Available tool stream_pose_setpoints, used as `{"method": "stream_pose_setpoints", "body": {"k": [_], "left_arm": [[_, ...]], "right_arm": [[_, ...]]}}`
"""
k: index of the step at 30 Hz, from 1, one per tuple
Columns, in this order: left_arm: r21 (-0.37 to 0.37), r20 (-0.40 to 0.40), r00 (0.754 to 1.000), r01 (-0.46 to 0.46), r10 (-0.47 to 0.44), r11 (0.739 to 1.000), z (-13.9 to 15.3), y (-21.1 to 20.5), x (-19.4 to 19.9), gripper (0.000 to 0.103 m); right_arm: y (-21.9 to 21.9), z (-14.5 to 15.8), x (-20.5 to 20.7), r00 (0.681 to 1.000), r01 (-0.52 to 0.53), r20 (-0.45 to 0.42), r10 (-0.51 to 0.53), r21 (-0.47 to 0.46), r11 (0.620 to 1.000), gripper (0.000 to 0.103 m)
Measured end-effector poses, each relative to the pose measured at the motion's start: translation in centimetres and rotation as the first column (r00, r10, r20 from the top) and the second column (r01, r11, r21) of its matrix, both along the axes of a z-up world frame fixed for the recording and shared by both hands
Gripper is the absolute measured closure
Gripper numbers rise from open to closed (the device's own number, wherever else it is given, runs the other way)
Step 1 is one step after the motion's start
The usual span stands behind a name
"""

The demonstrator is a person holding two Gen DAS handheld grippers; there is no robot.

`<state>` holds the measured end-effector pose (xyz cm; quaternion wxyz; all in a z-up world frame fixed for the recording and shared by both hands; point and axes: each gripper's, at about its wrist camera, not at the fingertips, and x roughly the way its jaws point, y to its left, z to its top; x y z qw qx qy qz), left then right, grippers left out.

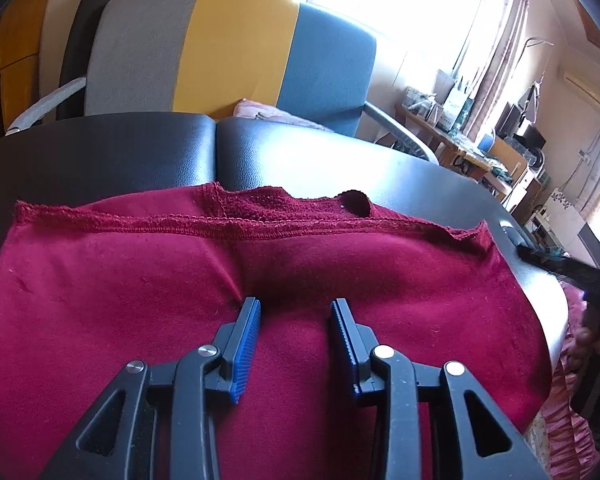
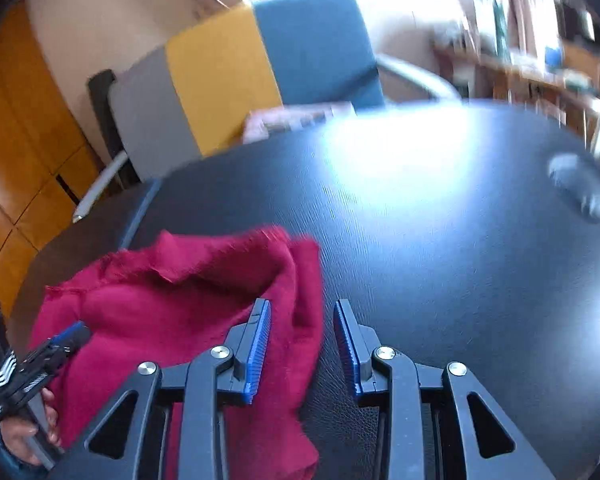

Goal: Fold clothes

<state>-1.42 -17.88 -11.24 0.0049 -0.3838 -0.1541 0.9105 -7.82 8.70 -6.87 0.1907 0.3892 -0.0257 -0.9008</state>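
A dark red garment (image 1: 140, 288) lies spread on the black padded table (image 1: 300, 152), its stitched hem along the far side. My left gripper (image 1: 296, 306) is low over the middle of the cloth, open, with nothing between its blue pads. In the right wrist view the garment (image 2: 180, 300) sits bunched at the left. My right gripper (image 2: 302, 306) stands open over the garment's right edge; red cloth lies under its left finger and bare table under its right. That view is motion-blurred. The left gripper (image 2: 74, 332), held by a hand (image 2: 24, 436), shows at the lower left.
Behind the table stands a chair with a grey, yellow and blue back (image 1: 228, 48); a pink cloth (image 1: 260, 112) lies on its seat. A small grey object (image 2: 584, 188) sits near the table's right edge. A cluttered desk (image 1: 472, 148) by the window fills the far right. Pink ruffled fabric (image 1: 568, 400) hangs below the table's right side.
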Motion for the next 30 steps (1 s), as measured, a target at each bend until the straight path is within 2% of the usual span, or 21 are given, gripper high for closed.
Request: {"method": "stream_pose_setpoints", "body": {"k": [2,4,6,9,11,13,14,17,25,30], "left_arm": [[-0.001,-0.026,1.000,-0.017,0.017,1.000,1.4,-0.3,0.2,0.066],[-0.019,-0.054,0.998,-0.031,0.030,0.999,2.6,-0.7,0.2,0.065],[-0.073,-0.064,0.997,-0.051,0.046,0.996,3.3,-1.2,0.0,0.065],[-0.128,-0.037,0.997,-0.070,0.065,0.989,2.9,-2.1,-0.7,0.064],[-0.167,0.009,0.995,-0.097,0.100,0.981,1.3,-2.8,-1.4,0.063],[-0.125,0.012,0.993,-0.115,0.117,0.986,0.3,-4.0,-1.6,0.062],[-0.091,0.006,0.992,-0.122,0.123,0.988,-0.1,-4.6,-1.6,0.062],[-0.015,-0.007,0.990,-0.144,0.144,0.989,-0.8,-6.1,-1.9,0.062],[0.021,-0.016,0.982,-0.188,0.188,0.982,-1.1,-7.1,-2.7,0.062],[0.058,-0.021,0.976,-0.214,0.216,0.975,-1.0,-7.6,-2.3,0.062]], "right_arm": [[-1.9,1.6,0.9,0.995,-0.086,-0.050,0.087,0.025,0.996,0.068],[-5.0,1.5,1.3,0.984,-0.166,-0.049,0.169,0.065,0.984,0.068],[-8.0,1.0,1.6,0.970,-0.235,-0.040,0.241,0.110,0.966,0.068],[-11.4,-0.9,0.6,0.959,-0.273,-0.025,0.283,0.188,0.943,0.068],[-12.8,-2.1,-0.3,0.959,-0.274,-0.015,0.284,0.226,0.935,0.068],[-12.9,-3.7,-1.7,0.968,-0.245,-0.002,0.253,0.247,0.938,0.064],[-12.4,-4.5,-2.4,0.970,-0.235,-0.002,0.241,0.223,0.946,0.057],[-11.9,-5.6,-4.0,0.972,-0.231,-0.007,0.236,0.170,0.958,0.055],[-12.7,-6.5,-7.7,0.963,-0.269,0.005,0.270,0.090,0.959,0.053],[-12.7,-6.4,-7.6,0.962,-0.271,-0.003,0.272,0.073,0.960,0.053]]}}
